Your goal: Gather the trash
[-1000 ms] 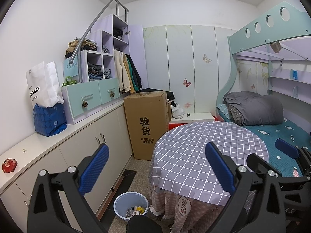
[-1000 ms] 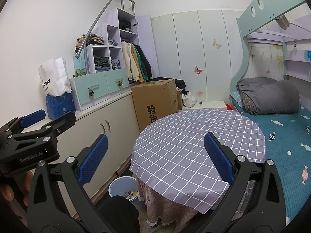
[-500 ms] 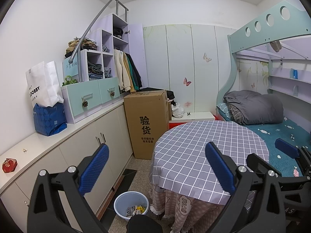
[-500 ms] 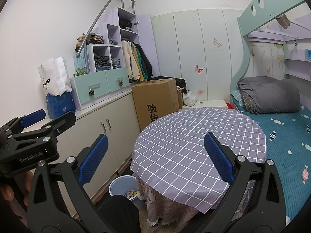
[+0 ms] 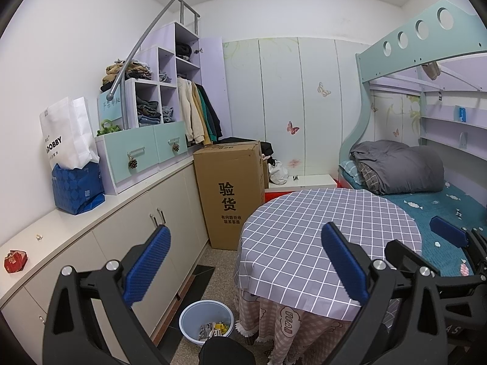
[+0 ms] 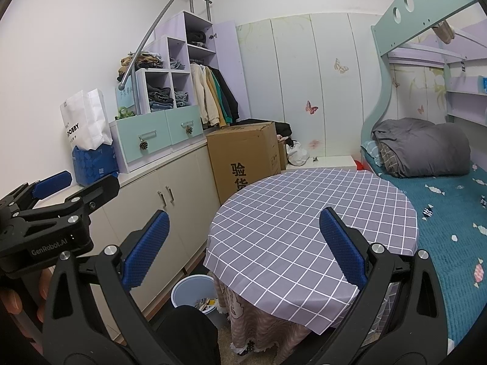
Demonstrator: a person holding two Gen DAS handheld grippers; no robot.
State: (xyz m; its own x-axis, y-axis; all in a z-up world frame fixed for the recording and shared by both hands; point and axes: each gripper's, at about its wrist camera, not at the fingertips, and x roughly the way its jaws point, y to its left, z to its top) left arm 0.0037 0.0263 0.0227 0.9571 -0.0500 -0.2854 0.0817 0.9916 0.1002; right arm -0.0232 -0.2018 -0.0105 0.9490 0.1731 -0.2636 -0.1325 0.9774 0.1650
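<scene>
- The left tool (image 5: 243, 261), black-framed with blue ribbed pads, hangs above the near edge of the round bench (image 5: 328, 234) covered in a grey cloth with a white grid; its jaws are spread wide with nothing between them.
- The right tool (image 6: 243, 243), of the same build, is also spread wide and empty, held over the same bench just beside the left one.
- The light-blue round plastic bin (image 5: 207, 319) stands on the floor between the bench's pink skirt and the long cream cabinet (image 5: 170, 213); crumpled wrappers and paper scraps (image 5: 214, 330) lie inside it.
- In the right wrist view the bin (image 6: 191, 292) is partly hidden behind a dark shape at the bottom edge.
- A tall brown cardboard box with black printed characters (image 5: 231, 194) stands on the floor behind the bench, against the cabinet's end.
- On the cabinet top sit a white paper bag (image 5: 67, 133) inside a blue patterned bag (image 5: 77, 188), and a small red packet (image 5: 15, 261) near its front end.
- A rolled grey quilt (image 5: 398, 170) lies on the teal bed to the right.
</scene>
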